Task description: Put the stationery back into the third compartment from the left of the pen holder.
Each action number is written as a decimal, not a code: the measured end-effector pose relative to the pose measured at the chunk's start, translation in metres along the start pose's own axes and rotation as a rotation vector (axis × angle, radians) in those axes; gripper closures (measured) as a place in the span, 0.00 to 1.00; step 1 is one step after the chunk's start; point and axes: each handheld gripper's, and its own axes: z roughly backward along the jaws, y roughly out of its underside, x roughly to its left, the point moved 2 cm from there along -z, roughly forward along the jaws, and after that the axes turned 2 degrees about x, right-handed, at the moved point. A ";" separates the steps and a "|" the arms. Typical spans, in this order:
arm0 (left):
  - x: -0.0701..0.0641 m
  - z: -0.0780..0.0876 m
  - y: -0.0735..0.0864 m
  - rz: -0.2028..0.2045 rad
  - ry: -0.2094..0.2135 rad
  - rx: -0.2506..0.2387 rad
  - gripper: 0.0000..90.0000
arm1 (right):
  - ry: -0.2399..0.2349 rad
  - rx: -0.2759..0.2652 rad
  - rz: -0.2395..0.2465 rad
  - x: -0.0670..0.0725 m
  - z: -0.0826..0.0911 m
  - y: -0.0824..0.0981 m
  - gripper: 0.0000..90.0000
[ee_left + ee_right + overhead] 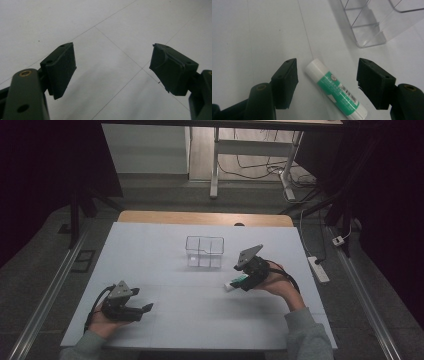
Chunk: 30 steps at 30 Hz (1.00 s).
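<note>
From the high view we see the glue stick [235, 283] lying flat on the white table [165, 245], its long axis running from about eight o'clock to two o'clock, white end outward. The right gripper [243, 282] hangs over it, tongs spread. A clear divided box [204, 251] stands well apart at eleven o'clock from the stick. The left gripper [142, 306] rests near the table's front edge.

In the left gripper view our tongs are spread over bare table.

In the right gripper view the glue stick [335, 89] lies between the spread, untouching jaws, white cap toward ten o'clock; the box [372, 22] sits at one o'clock.
</note>
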 end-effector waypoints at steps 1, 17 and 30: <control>0.000 0.000 0.000 -0.002 0.000 0.001 0.23 | -0.004 0.008 0.003 0.000 -0.001 0.000 0.37; -0.002 0.000 0.000 -0.001 -0.004 0.007 0.22 | -0.049 0.119 0.096 0.001 -0.022 -0.001 0.32; -0.001 0.001 0.001 0.001 -0.006 0.004 0.22 | -0.054 0.172 0.113 -0.002 -0.039 0.001 0.34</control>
